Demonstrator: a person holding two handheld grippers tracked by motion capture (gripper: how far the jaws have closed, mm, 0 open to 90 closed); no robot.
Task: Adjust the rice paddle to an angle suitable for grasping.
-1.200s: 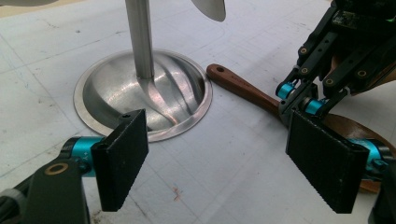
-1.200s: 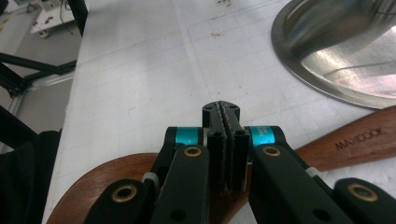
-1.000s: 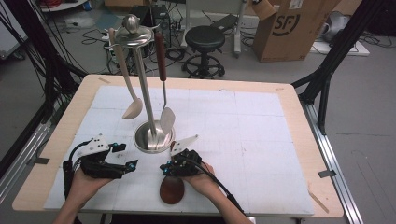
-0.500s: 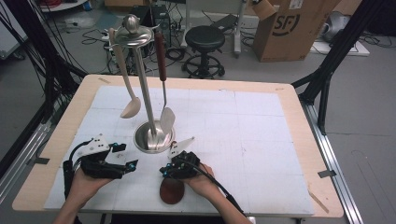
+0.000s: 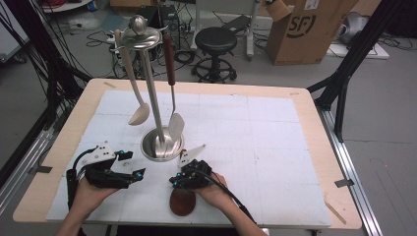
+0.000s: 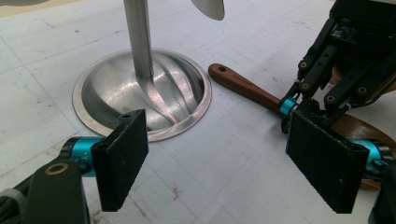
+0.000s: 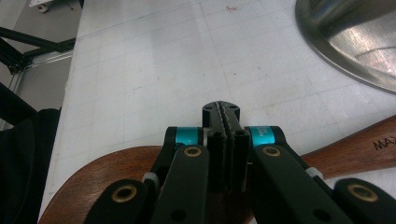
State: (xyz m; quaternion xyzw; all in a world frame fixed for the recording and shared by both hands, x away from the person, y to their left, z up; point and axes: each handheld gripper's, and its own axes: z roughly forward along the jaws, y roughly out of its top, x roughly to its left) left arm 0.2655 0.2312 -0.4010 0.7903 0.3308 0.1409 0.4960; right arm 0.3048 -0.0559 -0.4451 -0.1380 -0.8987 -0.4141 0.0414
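**Wooden spatula flat on the mat, right gripper closed above it, left gripper open**

The table (image 5: 314, 105) has a pale wooden edge and carries a white gridded mat (image 5: 255, 132) over most of its top. On the mat, left of centre, stands a steel utensil stand (image 5: 156, 120): a tall post rising from a round dished base (image 6: 140, 93), with a domed cap at the top. Two utensils hang from the cap: a pale ladle (image 5: 134, 83) on the left of the post and a slotted turner (image 5: 173, 93) with a dark brown handle on the right, its blade reaching down to just above the base.

The wooden spatula (image 5: 183, 201) lies flat on the mat at the near edge, just in front of the stand's base. Its broad dark blade points toward the person; its handle (image 6: 245, 88) runs toward the base, the drilled end stopping just short of the rim.

The right gripper (image 7: 225, 114) sits directly over the spatula, jaws pressed together pad to pad with nothing between them; the blade shows beneath the linkage. Whether the gripper touches the wood cannot be told.

The left gripper (image 6: 224, 154) rests low over the mat to the left of the spatula, jaws standing wide apart and empty, aimed toward the base and the spatula handle.
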